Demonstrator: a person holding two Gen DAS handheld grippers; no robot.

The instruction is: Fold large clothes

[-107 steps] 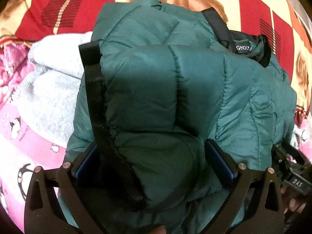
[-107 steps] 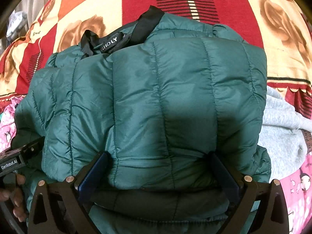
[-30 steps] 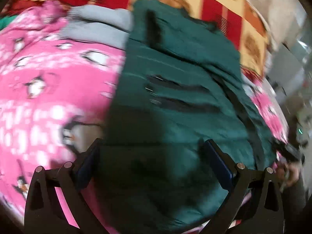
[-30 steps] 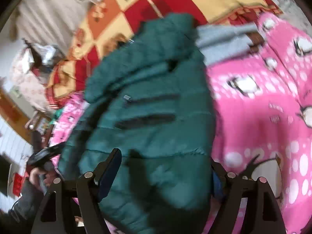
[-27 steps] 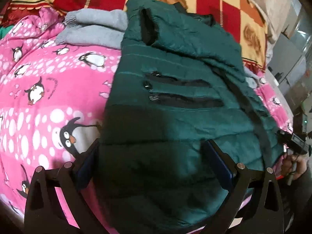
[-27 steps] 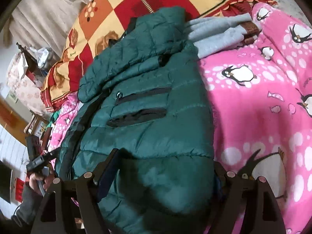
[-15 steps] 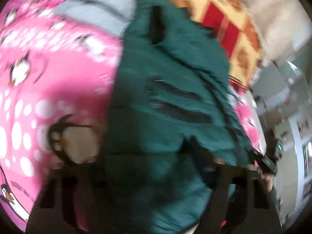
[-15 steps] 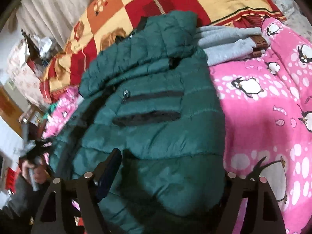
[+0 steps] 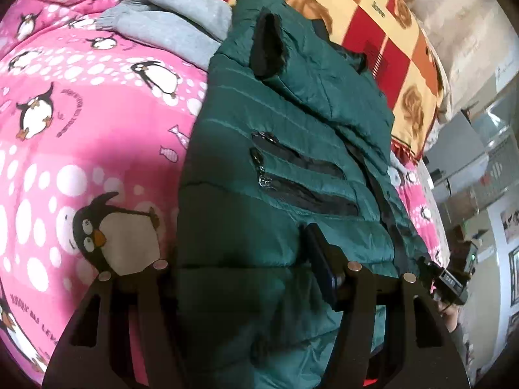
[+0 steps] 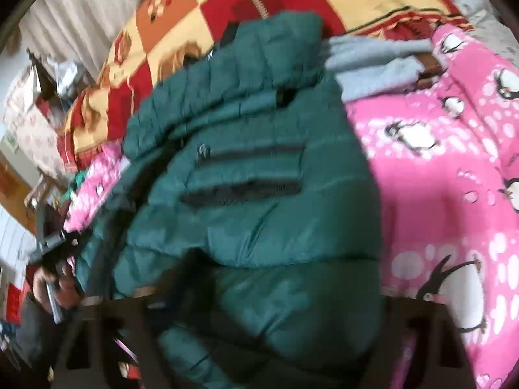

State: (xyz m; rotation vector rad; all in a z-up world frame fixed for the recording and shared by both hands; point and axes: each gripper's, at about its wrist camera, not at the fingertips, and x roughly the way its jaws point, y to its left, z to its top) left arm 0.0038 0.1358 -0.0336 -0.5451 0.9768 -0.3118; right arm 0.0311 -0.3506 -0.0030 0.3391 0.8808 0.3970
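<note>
1. My left gripper is clamped on the jacket's near hem; open pink blanket lies to its left.
2. My right gripper is blurred; its fingers straddle the hem, but I cannot tell if they pinch it.
3. The jacket lies lengthwise on the blanket, its far end at the checked quilt, a grey sweater touching its left edge.
4. Green, quilted, puffy; two black zip pockets face up.

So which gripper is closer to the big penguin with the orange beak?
Left. The left gripper sits right beside the penguin, clamping the green puffer jacket; the right gripper is across the jacket.
</note>
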